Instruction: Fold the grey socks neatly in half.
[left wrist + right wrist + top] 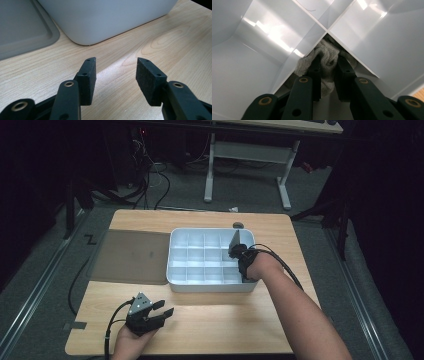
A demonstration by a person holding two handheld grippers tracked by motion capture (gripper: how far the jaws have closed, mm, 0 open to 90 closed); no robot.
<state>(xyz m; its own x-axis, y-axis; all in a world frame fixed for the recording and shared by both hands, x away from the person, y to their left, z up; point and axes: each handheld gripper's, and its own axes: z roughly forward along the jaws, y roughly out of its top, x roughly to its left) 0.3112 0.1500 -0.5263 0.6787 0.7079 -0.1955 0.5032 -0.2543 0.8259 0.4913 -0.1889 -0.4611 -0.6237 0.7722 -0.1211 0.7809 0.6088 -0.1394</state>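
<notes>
A white box (212, 286) with several compartments stands in the middle of the table. My right gripper (235, 253) reaches down into a compartment at the box's right side. In the right gripper view its jaws (328, 62) are shut on a bunched grey knitted cloth (325, 51), which is pressed into the corner where two white dividers (307, 42) meet. My left gripper (164, 308) rests low over the wood near the table's front left, open with nothing between its pads (116, 66); the box's front wall (107, 20) lies just ahead of it.
A flat grey lid (131, 256) lies on the table against the box's left side; its rim (30, 37) shows in the left gripper view. Bare wood (225, 320) stretches along the front. A white desk frame (247, 155) and cables stand on the floor beyond.
</notes>
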